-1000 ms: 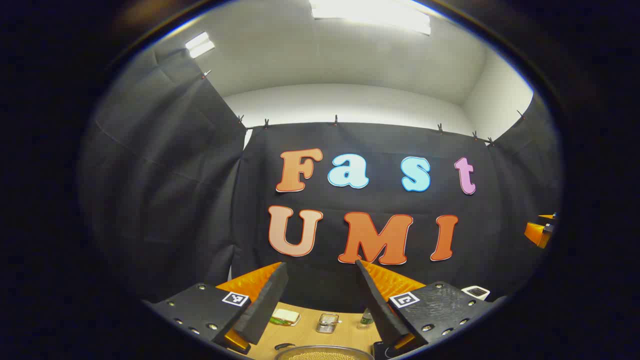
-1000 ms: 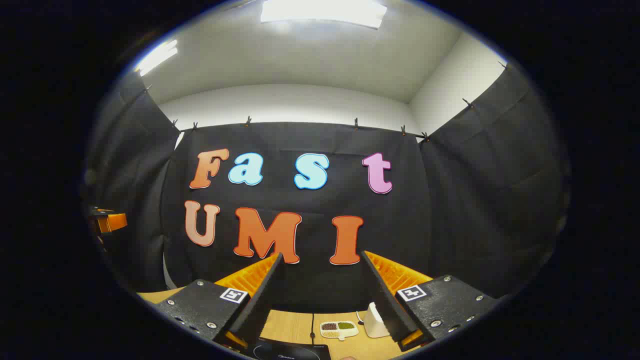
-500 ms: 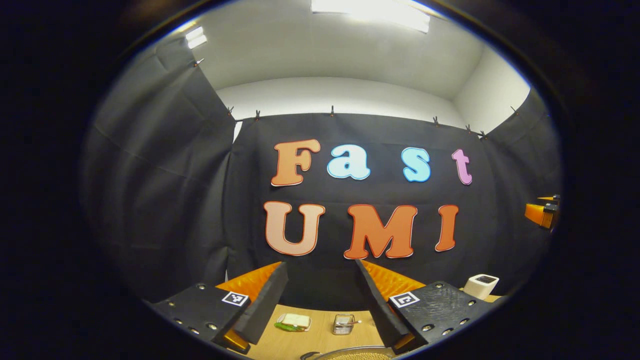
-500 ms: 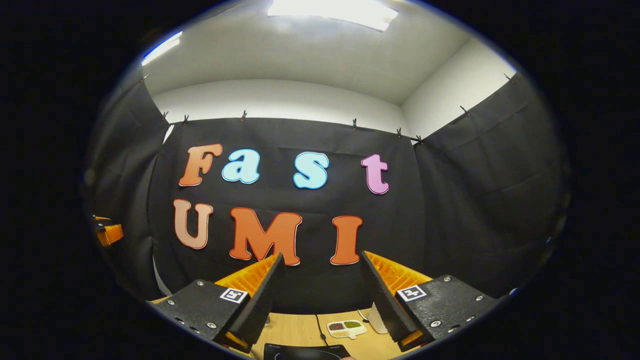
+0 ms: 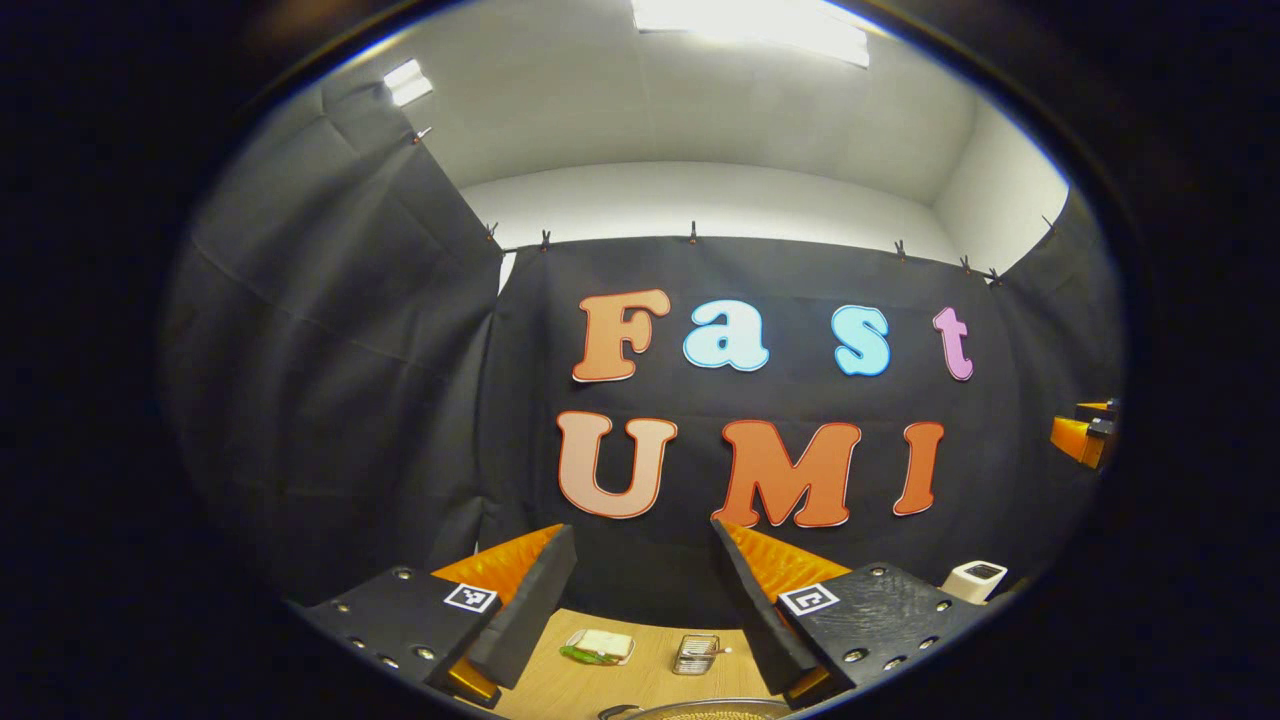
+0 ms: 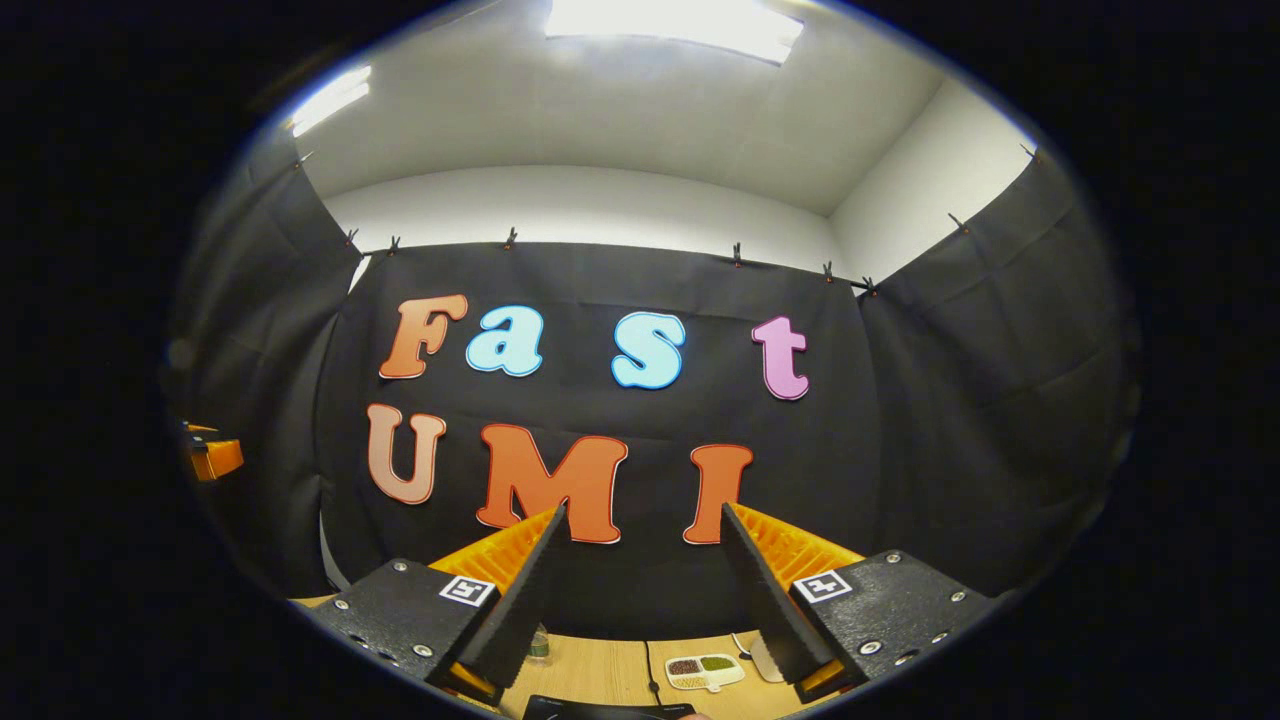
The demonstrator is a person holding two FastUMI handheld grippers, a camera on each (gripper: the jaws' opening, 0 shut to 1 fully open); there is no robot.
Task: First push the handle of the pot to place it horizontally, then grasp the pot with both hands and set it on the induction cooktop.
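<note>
Black cloth wall fills both views, wooden table low in frame. Left gripper and right gripper are both wide open, empty, aimed high. Pot rim sits bottom centre below left jaws; cooktop edge bottom centre below right jaws. Handle unreadable.

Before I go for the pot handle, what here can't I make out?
- Pot, left gripper view: cut by the bottom edge; handle direction unreadable.
- Cooktop, right gripper view: just a sliver at the bottom edge.
- Tray, right gripper view: contents too small to identify.
</note>
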